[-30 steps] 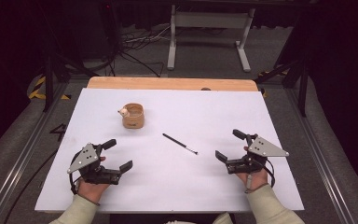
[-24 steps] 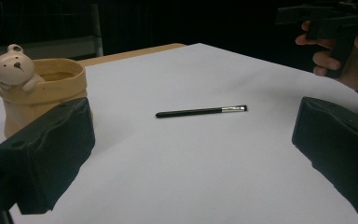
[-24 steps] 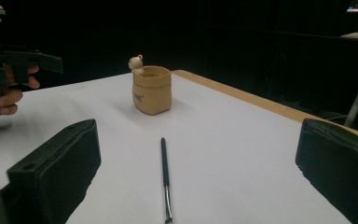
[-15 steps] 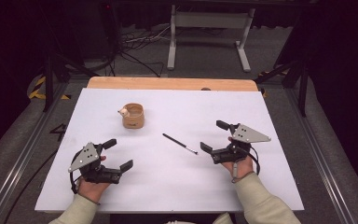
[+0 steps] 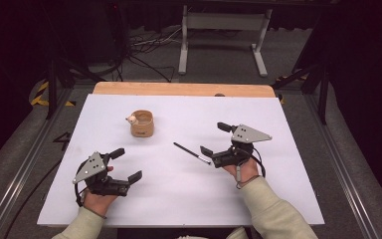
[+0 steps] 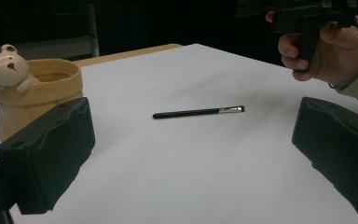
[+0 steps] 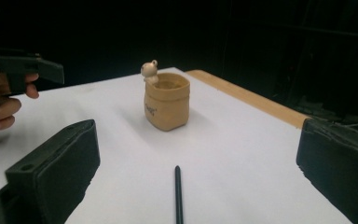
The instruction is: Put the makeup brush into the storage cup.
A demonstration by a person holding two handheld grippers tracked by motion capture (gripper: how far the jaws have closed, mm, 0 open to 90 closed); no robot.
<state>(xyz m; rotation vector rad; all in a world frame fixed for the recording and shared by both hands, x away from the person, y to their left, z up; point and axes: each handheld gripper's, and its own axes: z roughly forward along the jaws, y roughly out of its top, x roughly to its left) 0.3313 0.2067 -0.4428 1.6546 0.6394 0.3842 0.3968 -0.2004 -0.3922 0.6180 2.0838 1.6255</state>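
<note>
The white table top (image 5: pixel 179 199) was the largest item, with a strip of bare wood (image 5: pixel 179 89) along its far edge. On it, my right gripper (image 5: pixel 215 143) sat right of centre, held in my hand, its grey plate on top. Its jaws stood wide apart with nothing between them. In the right gripper view the two black pads (image 7: pixel 56 163) rose at either side of the frame, and the thin black brush (image 7: pixel 178 196) lay on the table between them, running away from the camera. In the high view the brush (image 5: pixel 191 153) lay slantwise at the middle of the table, its near end just beside my right gripper's lower jaw; I could not tell whether they touched.

My left gripper (image 5: pixel 129 164) sat near the front left of the table, well apart from the brush, jaws likewise open and empty.

The tan pot (image 5: pixel 143 124), shaped like a small sack with a bear figure (image 5: pixel 132 119) on its rim, stood upright left of centre, beyond the brush and apart from it. In the left gripper view the brush (image 6: pixel 198 112) showed a metal ferrule at one end.
</note>
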